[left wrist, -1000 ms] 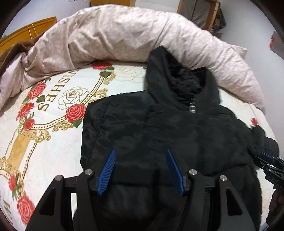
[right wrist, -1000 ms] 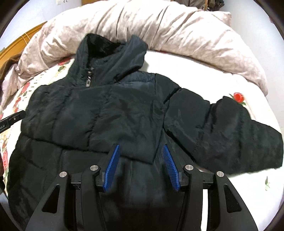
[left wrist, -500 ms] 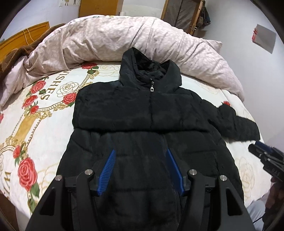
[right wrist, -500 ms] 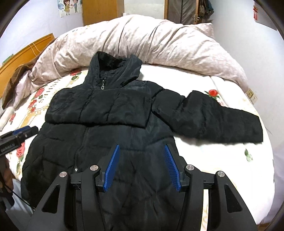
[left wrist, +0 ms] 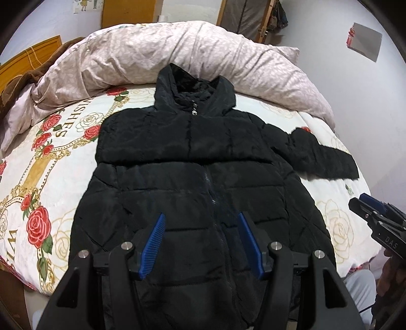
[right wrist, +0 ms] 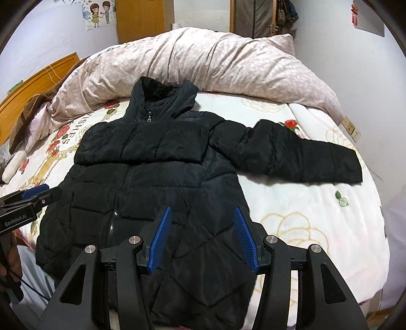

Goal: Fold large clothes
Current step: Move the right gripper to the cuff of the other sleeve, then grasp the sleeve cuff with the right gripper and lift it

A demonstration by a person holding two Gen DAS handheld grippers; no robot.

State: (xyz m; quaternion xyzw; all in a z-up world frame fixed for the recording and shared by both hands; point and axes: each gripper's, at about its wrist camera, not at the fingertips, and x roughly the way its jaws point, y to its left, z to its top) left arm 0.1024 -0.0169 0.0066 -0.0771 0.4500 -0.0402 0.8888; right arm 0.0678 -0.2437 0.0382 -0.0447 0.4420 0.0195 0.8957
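jacket (left wrist: 192, 177) hem cut off at bottom edge, left sleeve hidden, wall poster (right wrist: 97, 14) blurry

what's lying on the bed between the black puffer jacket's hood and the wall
A rumpled pale pink patterned duvet lies heaped behind the black puffer jacket's hood, shown in both wrist views.

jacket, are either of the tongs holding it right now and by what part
Nothing is held. Both the left tongs and right tongs hang open above the black jacket, which lies flat on the bed.
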